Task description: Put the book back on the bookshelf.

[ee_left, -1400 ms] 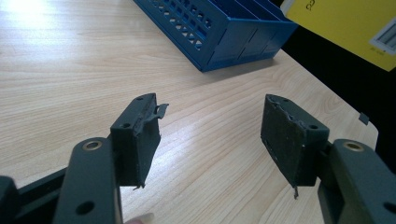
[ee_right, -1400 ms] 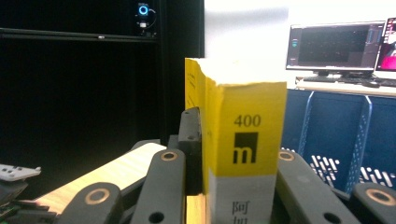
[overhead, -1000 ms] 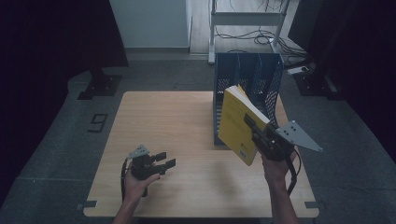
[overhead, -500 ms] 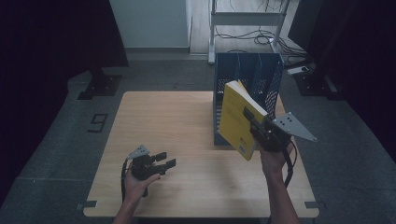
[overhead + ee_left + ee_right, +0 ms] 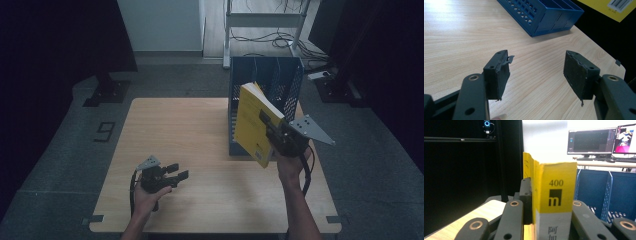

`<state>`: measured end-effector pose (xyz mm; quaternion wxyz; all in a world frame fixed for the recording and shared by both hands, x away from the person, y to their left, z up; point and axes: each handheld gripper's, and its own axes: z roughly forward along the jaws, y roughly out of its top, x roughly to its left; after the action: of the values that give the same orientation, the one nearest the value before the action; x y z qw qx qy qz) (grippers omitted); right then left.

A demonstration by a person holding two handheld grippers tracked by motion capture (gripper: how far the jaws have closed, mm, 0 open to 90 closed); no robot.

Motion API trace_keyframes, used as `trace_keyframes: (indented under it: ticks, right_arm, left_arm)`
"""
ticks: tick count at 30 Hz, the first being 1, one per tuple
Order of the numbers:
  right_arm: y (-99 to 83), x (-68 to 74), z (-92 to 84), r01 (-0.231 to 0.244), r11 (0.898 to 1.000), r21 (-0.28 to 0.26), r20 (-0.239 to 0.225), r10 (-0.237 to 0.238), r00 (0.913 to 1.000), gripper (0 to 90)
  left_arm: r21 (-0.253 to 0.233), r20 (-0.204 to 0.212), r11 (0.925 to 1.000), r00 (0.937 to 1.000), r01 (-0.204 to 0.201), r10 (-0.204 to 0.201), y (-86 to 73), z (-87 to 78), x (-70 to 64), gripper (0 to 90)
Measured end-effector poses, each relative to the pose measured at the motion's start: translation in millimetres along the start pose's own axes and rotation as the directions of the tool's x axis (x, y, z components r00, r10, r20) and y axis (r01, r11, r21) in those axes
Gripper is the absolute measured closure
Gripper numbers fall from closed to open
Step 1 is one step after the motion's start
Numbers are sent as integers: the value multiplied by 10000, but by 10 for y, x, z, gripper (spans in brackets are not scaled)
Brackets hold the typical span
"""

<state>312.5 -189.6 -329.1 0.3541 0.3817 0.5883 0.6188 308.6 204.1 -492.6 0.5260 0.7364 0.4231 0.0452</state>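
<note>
Right gripper (image 5: 274, 134): jaws clamped on yellow book (image 5: 250, 120), spine gripped from both sides in right gripper view. Book held tilted, lifted off table, right of centre in high view, just in front of blue file rack (image 5: 287, 75).

Left gripper (image 5: 170, 174): jaws spread wide, nothing between pads, seen lower left over wooden table (image 5: 190, 125).

From high above my side of the table (image 5: 200, 130), one camera looks forward and down at the blue rack (image 5: 265, 80). My left gripper's camera sits low, facing that rack (image 5: 541, 15) from well away. My right gripper's camera sees it (image 5: 621, 192) close behind the yellow book (image 5: 554, 195).
</note>
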Motion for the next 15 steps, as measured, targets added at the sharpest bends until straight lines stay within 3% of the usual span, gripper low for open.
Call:
trace_keyframes:
  ticks: [15]
  right_arm:
    - [46,-21,106,-75,9999,74,178,74,9998,744]
  left_arm:
    - [62,32,10000,10000,73,-74,-3,5,10,373]
